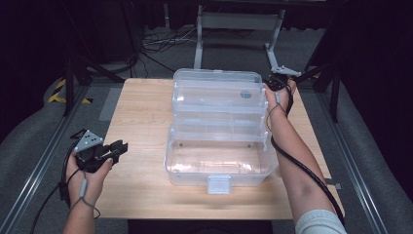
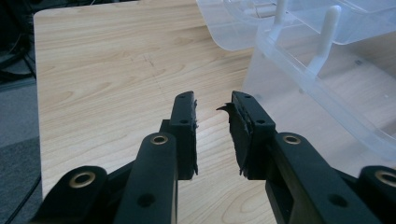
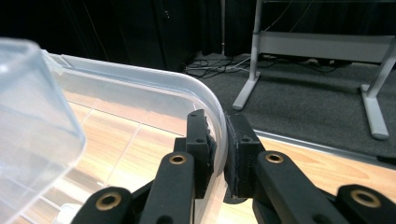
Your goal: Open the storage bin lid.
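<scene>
At the far right corner my right gripper clamps the clear box's lid rim; I should swing it steadily. My left gripper, released, waits near left.

A light wooden surface is standing on grey carpet; behind it, a grey metal frame and cables are sitting against darkness.

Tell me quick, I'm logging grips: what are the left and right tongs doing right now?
Left tongs: open, empty, over the wooden table.
Right tongs: shut on the rim of the clear plastic box, at its far right corner.
</scene>
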Motion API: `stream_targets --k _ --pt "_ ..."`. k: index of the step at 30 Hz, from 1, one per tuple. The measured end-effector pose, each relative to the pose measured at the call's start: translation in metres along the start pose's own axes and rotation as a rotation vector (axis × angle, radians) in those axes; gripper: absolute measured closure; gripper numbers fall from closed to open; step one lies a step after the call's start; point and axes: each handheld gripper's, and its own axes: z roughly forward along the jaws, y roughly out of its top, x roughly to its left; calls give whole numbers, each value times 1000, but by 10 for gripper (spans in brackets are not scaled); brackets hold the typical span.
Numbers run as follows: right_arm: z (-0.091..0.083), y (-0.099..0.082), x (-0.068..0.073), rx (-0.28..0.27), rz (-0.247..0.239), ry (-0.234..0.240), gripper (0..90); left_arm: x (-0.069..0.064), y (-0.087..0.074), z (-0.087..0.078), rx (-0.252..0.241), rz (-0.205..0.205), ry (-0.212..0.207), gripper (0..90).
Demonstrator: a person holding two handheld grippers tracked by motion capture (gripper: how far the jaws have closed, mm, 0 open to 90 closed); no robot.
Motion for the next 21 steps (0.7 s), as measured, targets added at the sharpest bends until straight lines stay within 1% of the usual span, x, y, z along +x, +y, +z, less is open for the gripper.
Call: stream_targets --k 8,9,12,17,21 --pt "5 -5 -2 21 18 3 818 0 0 0 2 4 -8 714" --pt "7 -6 -3 25 31 7 818 0 0 0 4 5 -9 714" --pt "7 -7 -3 29 30 8 818 0 0 0 6 6 -10 715" --pt "11 -13 -4 39 56 9 818 0 0 0 9 8 -13 714" --pt "12 -15 -5 44 67 9 818 0 0 1 12 9 -16 713"
